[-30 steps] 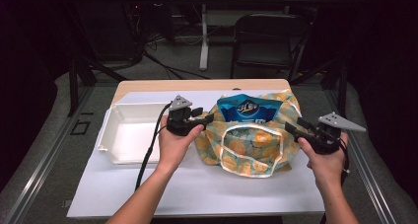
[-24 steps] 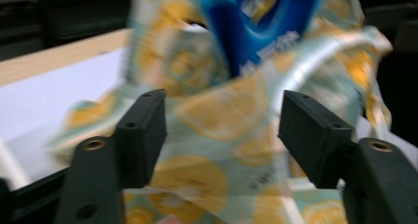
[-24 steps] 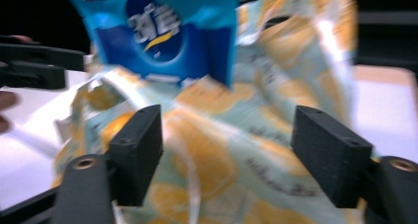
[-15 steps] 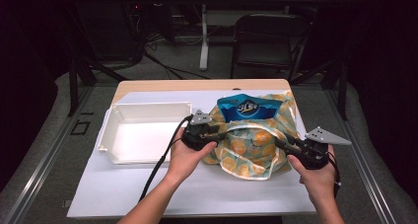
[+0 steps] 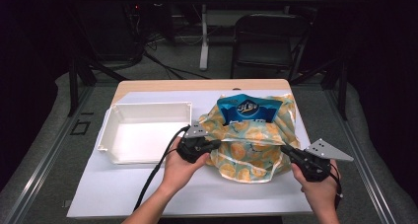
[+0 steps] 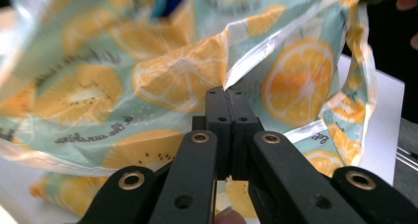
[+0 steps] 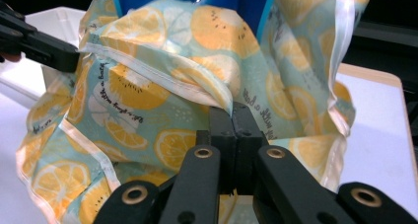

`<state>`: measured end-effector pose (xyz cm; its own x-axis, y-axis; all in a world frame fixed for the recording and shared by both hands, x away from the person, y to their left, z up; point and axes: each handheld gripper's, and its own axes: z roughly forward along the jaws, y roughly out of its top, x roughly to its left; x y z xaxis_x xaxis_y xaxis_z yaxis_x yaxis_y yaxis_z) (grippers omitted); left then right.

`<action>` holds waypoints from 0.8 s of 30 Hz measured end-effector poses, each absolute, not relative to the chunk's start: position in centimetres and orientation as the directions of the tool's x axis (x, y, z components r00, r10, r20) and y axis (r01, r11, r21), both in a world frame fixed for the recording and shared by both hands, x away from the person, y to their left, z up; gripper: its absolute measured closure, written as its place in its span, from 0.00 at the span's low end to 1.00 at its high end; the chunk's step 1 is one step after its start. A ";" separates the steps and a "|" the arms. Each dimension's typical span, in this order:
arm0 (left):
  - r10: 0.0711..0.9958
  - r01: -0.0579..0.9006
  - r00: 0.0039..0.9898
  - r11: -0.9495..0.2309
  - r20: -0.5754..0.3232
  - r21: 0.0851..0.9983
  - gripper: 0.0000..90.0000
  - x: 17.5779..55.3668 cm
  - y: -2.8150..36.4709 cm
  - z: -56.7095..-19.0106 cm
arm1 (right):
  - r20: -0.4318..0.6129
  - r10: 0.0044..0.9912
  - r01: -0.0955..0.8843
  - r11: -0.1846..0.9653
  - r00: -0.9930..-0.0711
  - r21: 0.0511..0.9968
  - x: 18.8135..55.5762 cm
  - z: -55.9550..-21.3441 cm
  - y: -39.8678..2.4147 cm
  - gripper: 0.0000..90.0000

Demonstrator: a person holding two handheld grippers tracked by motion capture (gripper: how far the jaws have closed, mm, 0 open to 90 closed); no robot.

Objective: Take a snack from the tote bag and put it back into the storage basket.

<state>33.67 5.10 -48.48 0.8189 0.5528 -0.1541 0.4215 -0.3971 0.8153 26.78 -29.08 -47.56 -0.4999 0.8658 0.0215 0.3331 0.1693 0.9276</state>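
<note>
Glossy printed fabric bag point(image 5: 251, 145); shiny blue foil packet point(image 5: 249, 109); matt white plastic bin point(image 5: 143, 131).

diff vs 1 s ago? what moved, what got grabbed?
Both hands dropped toward the near table edge. The left hand-held gripper and right hand-held gripper have just been closing, and each is now pinched shut on an edge of the lemon-print fabric bag, left and right sides. Unchanged: the blue snack packet stands in the bag, and the white plastic tray stays left of it.

White tray point(image 5: 143, 135) blocks the left; bare table point(image 5: 197, 197) in front lies free.
</note>
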 end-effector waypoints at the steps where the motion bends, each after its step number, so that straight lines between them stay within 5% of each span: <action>1: 0.554 0.425 0.818 -0.404 -0.153 0.810 1.00 33.6 4.9 -48.9 | 0.022 0.867 0.338 0.171 -0.498 0.926 26.8 -47.9 -29.0 1.00; 24: 0.589 0.536 0.785 -0.491 -0.191 0.687 1.00 31.9 4.1 -55.3 | 0.121 0.880 0.597 0.204 -0.458 0.776 27.8 -53.9 -29.0 1.00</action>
<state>31.90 4.14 -55.32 0.7851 0.5891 -0.1914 0.5360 -0.4912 0.6866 27.81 -29.03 -53.95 -0.4583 0.8804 0.1215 0.5967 0.2035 0.7762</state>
